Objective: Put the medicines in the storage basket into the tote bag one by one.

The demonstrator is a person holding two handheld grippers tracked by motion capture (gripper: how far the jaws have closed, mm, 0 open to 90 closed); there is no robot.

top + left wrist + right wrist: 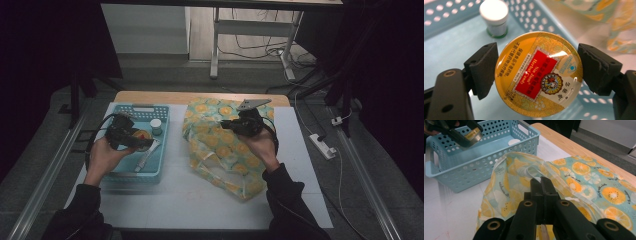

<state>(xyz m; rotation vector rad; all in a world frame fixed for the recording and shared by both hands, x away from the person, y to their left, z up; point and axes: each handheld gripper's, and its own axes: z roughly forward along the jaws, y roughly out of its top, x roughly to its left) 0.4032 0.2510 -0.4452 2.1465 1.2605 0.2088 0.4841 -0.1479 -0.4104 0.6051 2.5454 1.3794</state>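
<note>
Tin [538, 74] sits clamped flat between the left gripper's [131, 138] pads, lid up, above the basket [117, 175]. Bag [220, 145] lies off to that gripper's right (mouth toward the basket), where the right gripper [541, 185], jaws pinched shut on a handle [531, 171], holds it open.

We see a glossy metal candy tin [539, 72], a perforated blue plastic basket [461, 170], a smooth printed plastic bag [579, 177], matt black rubber-like pads [485, 67].
</note>
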